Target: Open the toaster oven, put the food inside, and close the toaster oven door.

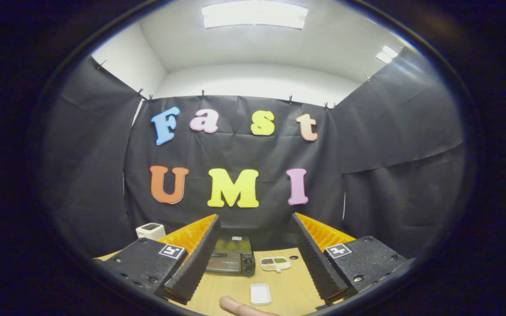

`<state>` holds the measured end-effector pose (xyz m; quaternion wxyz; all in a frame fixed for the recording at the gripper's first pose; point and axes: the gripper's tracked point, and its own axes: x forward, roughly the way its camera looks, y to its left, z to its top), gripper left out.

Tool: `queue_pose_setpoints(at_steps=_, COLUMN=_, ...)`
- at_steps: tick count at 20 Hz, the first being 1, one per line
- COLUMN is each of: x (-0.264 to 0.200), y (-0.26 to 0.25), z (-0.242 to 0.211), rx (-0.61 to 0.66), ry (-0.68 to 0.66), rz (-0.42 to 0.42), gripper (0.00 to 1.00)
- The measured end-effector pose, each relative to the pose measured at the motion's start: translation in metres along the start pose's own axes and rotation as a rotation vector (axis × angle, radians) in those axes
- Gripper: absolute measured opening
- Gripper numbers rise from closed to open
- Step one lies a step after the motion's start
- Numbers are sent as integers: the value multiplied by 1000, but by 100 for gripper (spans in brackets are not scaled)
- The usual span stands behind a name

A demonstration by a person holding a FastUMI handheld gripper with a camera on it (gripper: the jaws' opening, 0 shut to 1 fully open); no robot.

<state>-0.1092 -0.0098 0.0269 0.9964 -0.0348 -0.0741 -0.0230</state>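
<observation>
A: How is the tool [253, 259] set?
B: Its fingers are spread wide, gripping nothing, above the worktop [297, 285].
A: And the toaster oven [231, 256]?
B: Between and beyond the fingers, door shut. A divided food dish [275, 263] sits just beside it, a white tray [260, 293] nearer.

Gripper [253, 259] camera high above table [288, 285], facing booth wall, toaster oven [230, 256] far.
</observation>
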Motion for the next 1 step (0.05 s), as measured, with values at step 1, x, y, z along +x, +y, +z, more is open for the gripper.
queue_pose_setpoints(at_steps=1, x=-7, y=0, z=-5, rx=-11, ry=10, rz=8, gripper=100)
